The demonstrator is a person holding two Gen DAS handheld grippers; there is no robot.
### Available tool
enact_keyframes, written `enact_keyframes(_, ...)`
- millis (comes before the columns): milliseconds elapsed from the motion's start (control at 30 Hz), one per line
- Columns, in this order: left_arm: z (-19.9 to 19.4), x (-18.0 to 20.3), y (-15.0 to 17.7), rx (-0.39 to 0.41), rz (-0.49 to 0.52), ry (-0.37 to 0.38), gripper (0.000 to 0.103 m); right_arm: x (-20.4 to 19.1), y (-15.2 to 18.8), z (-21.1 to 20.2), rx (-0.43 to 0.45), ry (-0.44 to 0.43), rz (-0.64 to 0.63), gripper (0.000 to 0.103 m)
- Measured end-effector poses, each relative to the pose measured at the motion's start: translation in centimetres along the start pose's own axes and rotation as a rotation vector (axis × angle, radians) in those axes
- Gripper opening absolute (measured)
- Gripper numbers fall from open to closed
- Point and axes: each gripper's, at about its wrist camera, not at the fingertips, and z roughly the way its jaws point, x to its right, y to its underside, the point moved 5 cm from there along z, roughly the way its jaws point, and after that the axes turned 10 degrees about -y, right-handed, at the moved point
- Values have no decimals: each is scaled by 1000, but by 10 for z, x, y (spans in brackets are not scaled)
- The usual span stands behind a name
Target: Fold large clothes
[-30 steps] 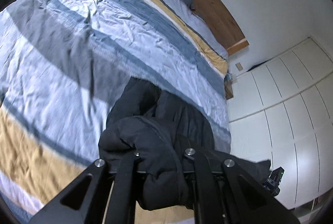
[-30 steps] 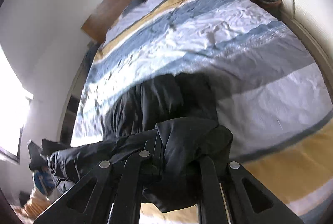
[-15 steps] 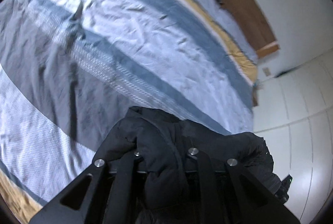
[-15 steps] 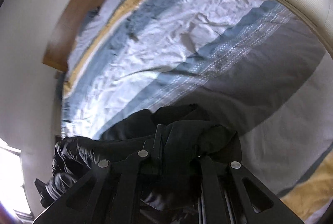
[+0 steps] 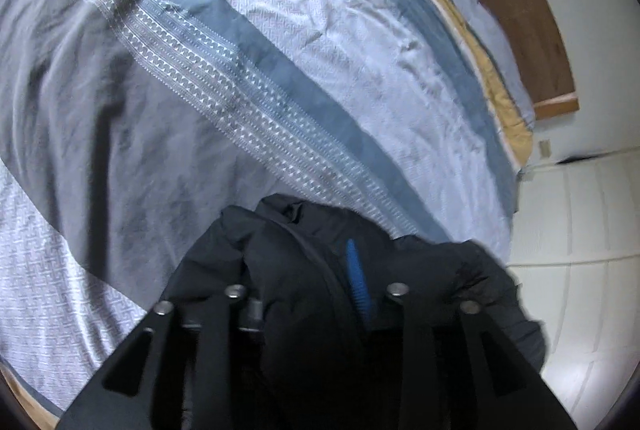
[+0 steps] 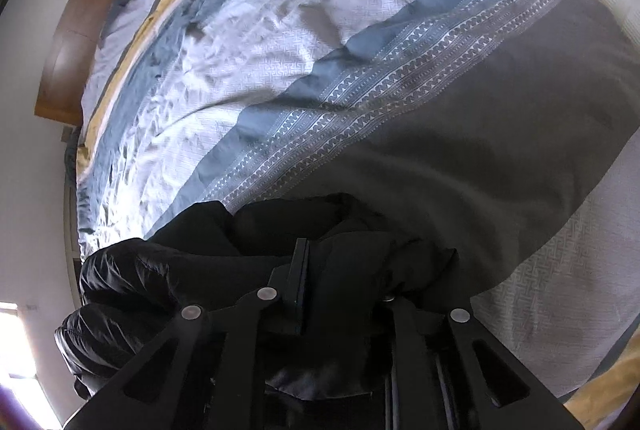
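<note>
My left gripper (image 5: pixel 316 294) was clamped on the black jacket (image 5: pixel 288 270), my right gripper (image 6: pixel 340 290) likewise (both bunched with cloth), holding it over the bed (image 5: pixel 240 78) near its foot edge. Next, I judged: lay it flat.

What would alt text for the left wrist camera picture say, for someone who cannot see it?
The left gripper is clamped on a bunched black jacket, which shows a blue strip in its folds, above a bed. The striped duvet in grey, blue, white and yellow fills the view, with a wooden headboard and white wardrobe doors to the right.
</note>
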Motion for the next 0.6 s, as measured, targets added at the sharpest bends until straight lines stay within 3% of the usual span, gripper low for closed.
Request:
enact_keyframes(67,-13,-4,-9,23,-66,59,58,-3,-2,-5,9,-32,2,34)
enact_keyframes(133,-26,-10,-18,50,-132,94,63,-7,-4,-13,29,-74,17,54)
enact_keyframes(167,-33,-14,-22,64,-163,103,63,-9,-6,-17,40,-86,22,57)
enact_keyframes(333,-78,-30,-42,150,-207,94,64,-21,-13,-37,87,-110,22,64)
enact_keyframes(600,-124,-24,-20,197,-48,-5,64,-28,-13,-73,169,-189,77,77)
